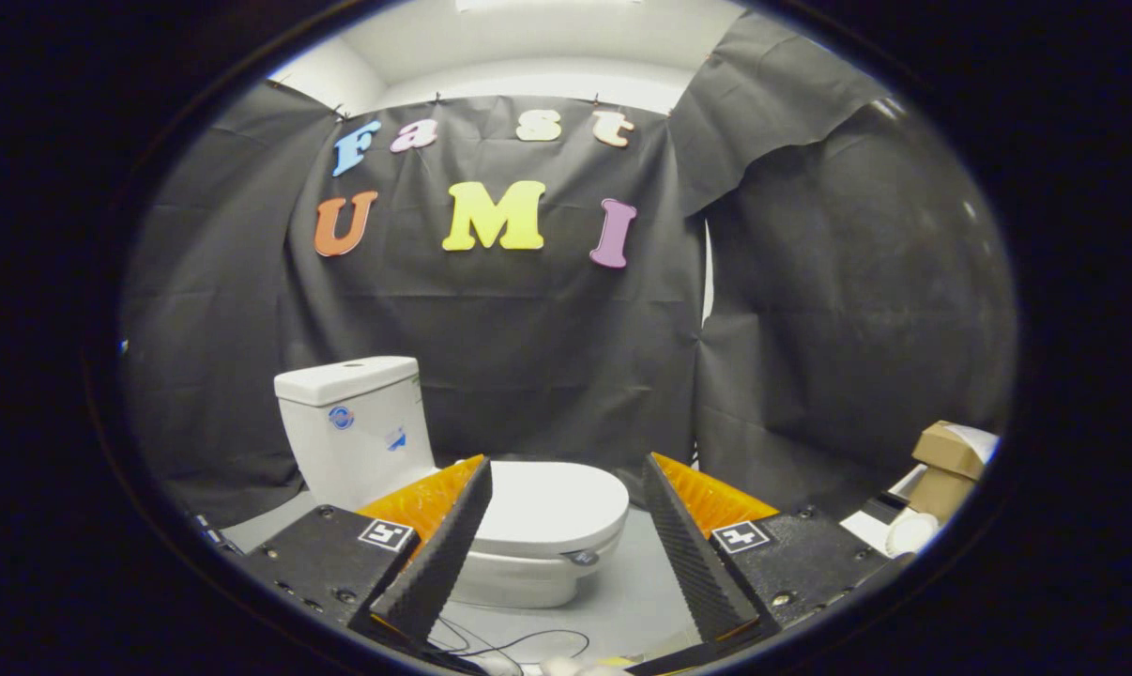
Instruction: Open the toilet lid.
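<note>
Two fingers (693, 554) of the gripper (566, 474) spread wide apart, clamped on nothing, nothing touched. Seen from the gripper view: white toilet (463, 488) standing on the pale floor (641, 591) against the black cloth wall (547, 357), beyond the fingertips and a little toward the left finger. Toilet lid (552, 507) lying down flat, closed over the bowl, its rounded front end pointing toward the right finger. Left fingertip overlapping the rear left part of the lid in the picture; contact not judged, though the finger looked nearer the camera than the lid. Tank (355, 427) upright behind the lid, next to the cloth, with a round blue mark and a small blue sticker on its front. Small metal-looking fitting visible on the bowl's front just under the lid's edge; too small to tell more. Thin dark cables (519, 643) looping across the floor between the fingers, close to the camera. Brown cardboard boxes (946, 465) stacked off beyond the right finger, well apart from the toilet, with some white items beside them, too blurred to name.
</note>
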A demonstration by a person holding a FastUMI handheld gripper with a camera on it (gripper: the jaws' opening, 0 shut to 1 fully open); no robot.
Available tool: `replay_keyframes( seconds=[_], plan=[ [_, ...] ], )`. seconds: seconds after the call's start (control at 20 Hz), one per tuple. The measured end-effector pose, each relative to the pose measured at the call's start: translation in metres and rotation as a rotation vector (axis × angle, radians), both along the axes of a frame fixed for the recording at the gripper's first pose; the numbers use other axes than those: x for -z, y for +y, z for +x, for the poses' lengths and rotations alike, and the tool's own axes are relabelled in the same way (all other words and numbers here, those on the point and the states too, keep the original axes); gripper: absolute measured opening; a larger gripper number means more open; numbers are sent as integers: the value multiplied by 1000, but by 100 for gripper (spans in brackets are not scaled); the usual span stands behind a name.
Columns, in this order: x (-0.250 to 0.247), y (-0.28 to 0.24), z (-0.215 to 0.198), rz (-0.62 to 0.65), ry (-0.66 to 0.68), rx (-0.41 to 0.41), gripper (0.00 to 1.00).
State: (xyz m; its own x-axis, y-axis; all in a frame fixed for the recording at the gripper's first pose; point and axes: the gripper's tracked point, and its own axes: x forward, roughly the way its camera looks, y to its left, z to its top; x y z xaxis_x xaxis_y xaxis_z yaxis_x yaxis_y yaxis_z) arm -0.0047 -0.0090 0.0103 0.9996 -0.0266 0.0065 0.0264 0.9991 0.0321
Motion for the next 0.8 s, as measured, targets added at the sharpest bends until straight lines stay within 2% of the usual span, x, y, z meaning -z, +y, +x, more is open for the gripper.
replay_keyframes(
  seconds=[0.8],
  plan=[
    [-14, 12, 6, 18, -11, -31, 100]
  ],
)
